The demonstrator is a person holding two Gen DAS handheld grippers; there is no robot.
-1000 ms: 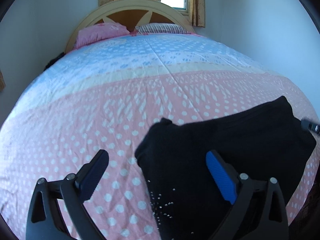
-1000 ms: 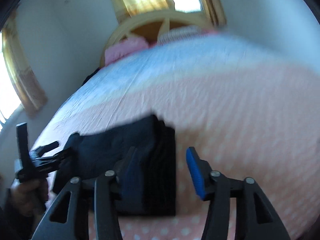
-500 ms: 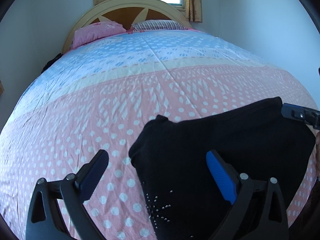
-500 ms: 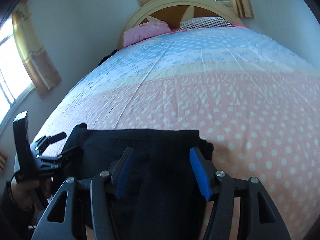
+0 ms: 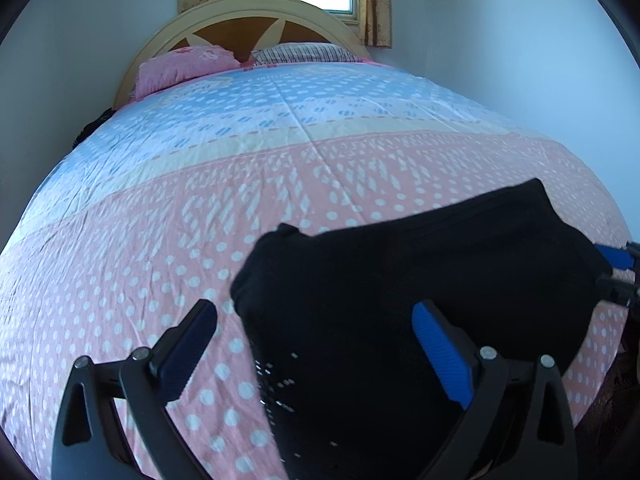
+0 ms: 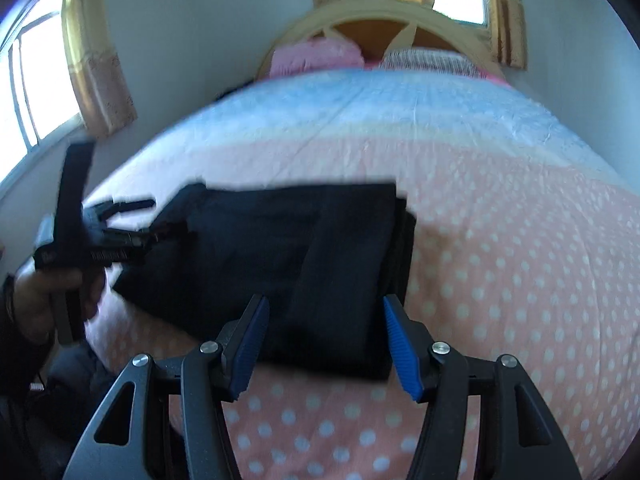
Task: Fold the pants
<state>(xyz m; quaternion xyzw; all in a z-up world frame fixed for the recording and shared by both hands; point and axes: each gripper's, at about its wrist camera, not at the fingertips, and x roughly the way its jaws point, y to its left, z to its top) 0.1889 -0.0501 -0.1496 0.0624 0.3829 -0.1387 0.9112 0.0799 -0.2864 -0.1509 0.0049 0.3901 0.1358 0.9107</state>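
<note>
Left gripper (image 5: 314, 330): my left tool has its jaws wide apart and holds nothing – one finger is over the bedspread, the other over the dark cloth

Pants (image 6: 280, 256): black pants, folded into a thick flat block, lying on the pink dotted part of the bedspread (image 5: 160, 240) near the foot of the bed

Right gripper (image 6: 324, 338): my right tool is open too, with nothing pinched; its blue pads (image 6: 402, 354) sit on each side of the near edge of the pants

Bed behind: pink pillow (image 5: 182, 66) and striped pillow (image 5: 300, 53) are far off by the headboard, well apart from the pants

What is done: I think most of the folding is done – the right view shows layers stacked at the right edge of the block

What is left: maybe one more fold or a little tidy, since the left end looks bumpy and not square

Hard to see: the right view is blurry, so I cannot count the layers

Cut off: in the left view the near part of the pants runs under my tool and out of the picture, and I only see the tip of the right tool at the edge

Small white specks on the cloth: too tiny for me to tell what they are
</note>
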